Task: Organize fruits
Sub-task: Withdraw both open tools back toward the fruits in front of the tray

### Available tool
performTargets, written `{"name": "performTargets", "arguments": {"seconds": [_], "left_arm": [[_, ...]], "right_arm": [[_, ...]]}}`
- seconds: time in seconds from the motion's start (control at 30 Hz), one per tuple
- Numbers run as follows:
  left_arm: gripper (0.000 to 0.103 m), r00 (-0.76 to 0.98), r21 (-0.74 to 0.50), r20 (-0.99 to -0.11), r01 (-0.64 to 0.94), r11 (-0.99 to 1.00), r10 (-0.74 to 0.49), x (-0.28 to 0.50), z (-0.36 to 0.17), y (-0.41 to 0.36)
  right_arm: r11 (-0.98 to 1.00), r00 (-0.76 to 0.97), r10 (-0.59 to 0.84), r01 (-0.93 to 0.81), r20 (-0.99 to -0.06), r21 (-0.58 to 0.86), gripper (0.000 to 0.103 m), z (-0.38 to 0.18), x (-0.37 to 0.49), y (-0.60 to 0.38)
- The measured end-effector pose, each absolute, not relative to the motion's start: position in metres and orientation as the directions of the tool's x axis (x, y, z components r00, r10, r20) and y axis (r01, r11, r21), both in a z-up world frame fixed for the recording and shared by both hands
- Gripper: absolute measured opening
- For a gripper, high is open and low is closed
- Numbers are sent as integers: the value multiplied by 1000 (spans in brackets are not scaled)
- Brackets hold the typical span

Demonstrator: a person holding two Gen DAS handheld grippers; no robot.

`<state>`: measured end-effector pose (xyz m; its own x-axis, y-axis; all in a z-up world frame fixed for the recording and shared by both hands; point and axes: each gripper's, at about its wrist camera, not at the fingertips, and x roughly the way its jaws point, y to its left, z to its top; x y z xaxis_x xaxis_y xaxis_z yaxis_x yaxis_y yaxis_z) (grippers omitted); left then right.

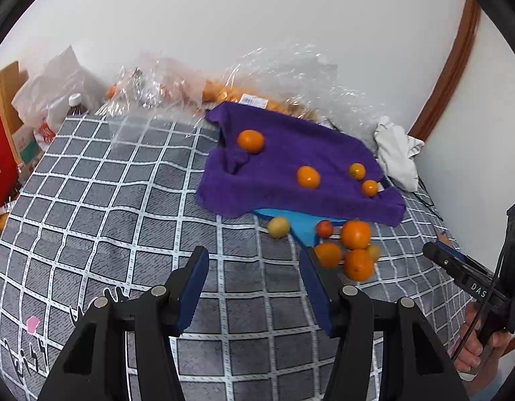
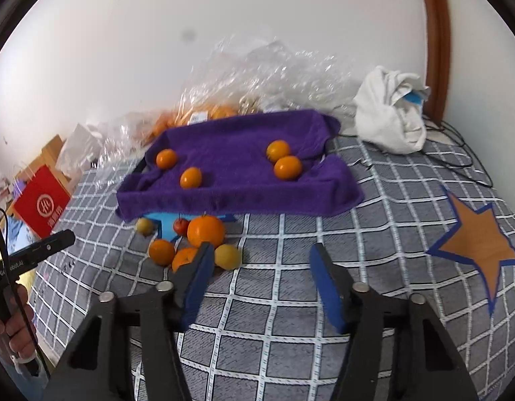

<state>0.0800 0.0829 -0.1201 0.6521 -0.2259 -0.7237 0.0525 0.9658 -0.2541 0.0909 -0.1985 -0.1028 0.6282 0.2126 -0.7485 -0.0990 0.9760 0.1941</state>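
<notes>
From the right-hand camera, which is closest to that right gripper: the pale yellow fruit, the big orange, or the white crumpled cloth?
1. Pale yellow round fruit, just ahead, by the left jaw of the right gripper.
2. Big orange, right behind it, at the edge of the purple towel.
3. White crumpled cloth, far back right, near the wall.

Brightness: both views evenly and softly lit; the white wall (image 1: 257,33) reads pale grey.
Source: cannot tell; the light is diffuse, with no hard beam.
Shadows: faint and soft under the oranges (image 2: 205,230) and along the purple towel (image 2: 237,167) edge.
Glare: white glints on the crinkled clear plastic (image 2: 264,67).
Distortion: strong fisheye; the checked cloth (image 1: 123,200) lines bow, the door frame (image 1: 454,67) curves, black vignette fills the corners.
Focus: centre fairly sharp; the near black fingers (image 1: 197,277) and frame edges are slightly soft.
</notes>
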Motion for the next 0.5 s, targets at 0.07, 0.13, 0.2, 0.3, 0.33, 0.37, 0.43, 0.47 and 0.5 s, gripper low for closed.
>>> {"name": "performTargets", "arguments": {"seconds": [0.07,0.13,0.2,0.3,0.33,0.37,0.43,0.47,0.5], "left_arm": [[54,647,-254,-729,48,966,-223,84,-124,86],[54,641,-253,-735,43,966,-221,88,-128,89],[54,634,-254,-742,34,967,-217,93,-133,93],[54,624,-264,-751,18,964,-217,101,-139,101],[54,620,-268,-753,13,963,-218,103,-140,103],[54,618,-273,-755,9,962,-220,105,-142,106],[54,617,-277,-756,2,961,-219,107,-144,109],[54,617,-279,-755,3,960,-221,108,-145,110],[54,616,-280,-755,6,960,-224,109,-146,110]], "right_arm": [[978,616,209,-110,-759,180,55,-110,98,-191],[978,609,208,-116,-765,173,55,-114,102,-187],[978,600,210,-122,-772,171,55,-119,108,-182],[979,591,205,-123,-780,163,55,-124,115,-177],[979,587,203,-124,-784,160,55,-126,118,-175],[979,583,203,-125,-787,160,55,-129,120,-174],[979,579,202,-128,-790,157,55,-131,123,-172],[979,576,205,-131,-791,158,51,-133,124,-171],[978,573,209,-135,-792,160,50,-134,125,-170]]}}
